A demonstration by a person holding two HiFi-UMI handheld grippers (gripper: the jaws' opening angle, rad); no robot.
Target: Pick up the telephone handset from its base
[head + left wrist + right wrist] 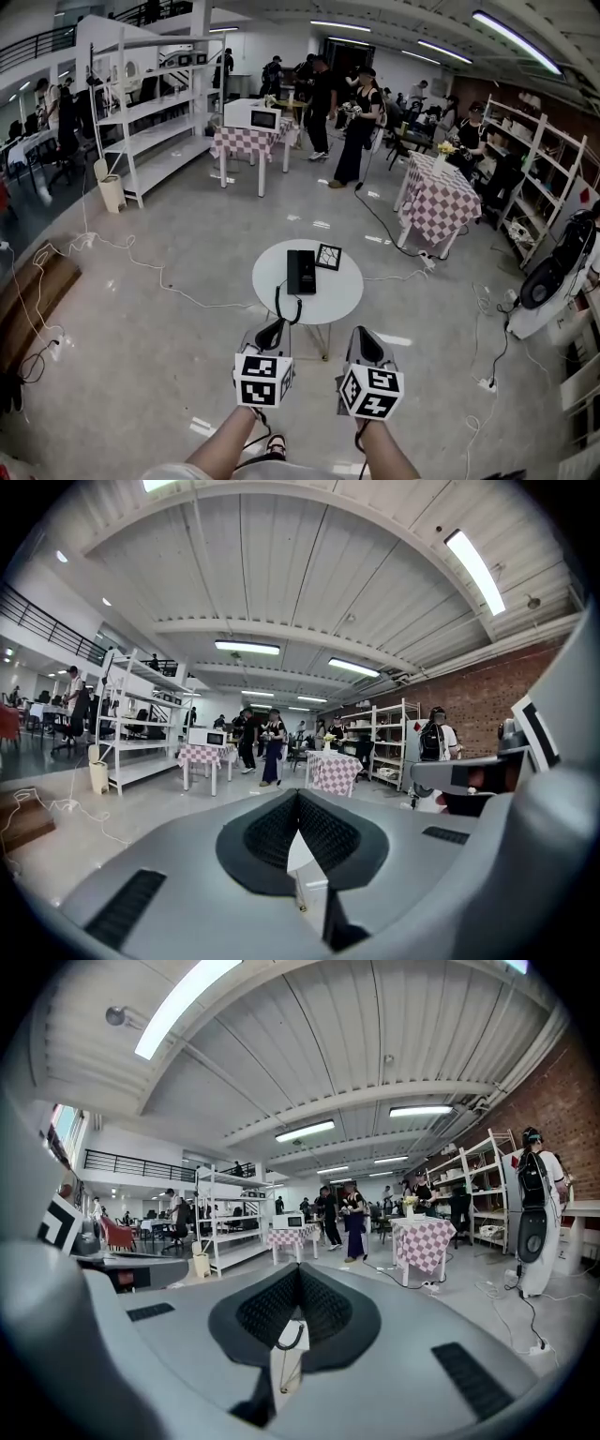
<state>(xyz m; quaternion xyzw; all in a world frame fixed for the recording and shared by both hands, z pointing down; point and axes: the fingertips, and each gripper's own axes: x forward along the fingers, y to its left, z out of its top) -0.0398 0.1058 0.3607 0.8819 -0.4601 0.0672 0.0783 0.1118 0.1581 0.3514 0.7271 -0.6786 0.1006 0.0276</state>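
- A small round white desk (330,292) stands on the grey floor (169,366) just ahead of the person, in the middle of the head view.
- The black telephone (301,272) lies flat on the desk, left of its centre. At this size the handset cannot be told apart from the base, and nothing is lifted off it.
- A dark coiled cord (284,309) loops from the telephone's near end over the desk's front edge.
- A square black-and-white marker card (328,256) lies just beside the telephone, on its right, at the far side of the desk.
- The left tool (272,331) is held short of the desk's near edge, apart from the telephone. In the left gripper view its ribbed black pads meet at the tips, so it is closed with nothing between them.
- The right tool (365,343) is level with the left one, to the right of the desk's leg and also clear of the desk. The right gripper view shows its pads pressed together at the tips, gripping nothing; the desk top and cord show through the gap beneath.
- Bare forearms reach in from the bottom edge behind both marker cubes.
- Beyond stand checked-cloth tables (437,202), a microwave (253,116), white shelving (150,108) and several people.
- Loose cables (122,248) trail across the floor.
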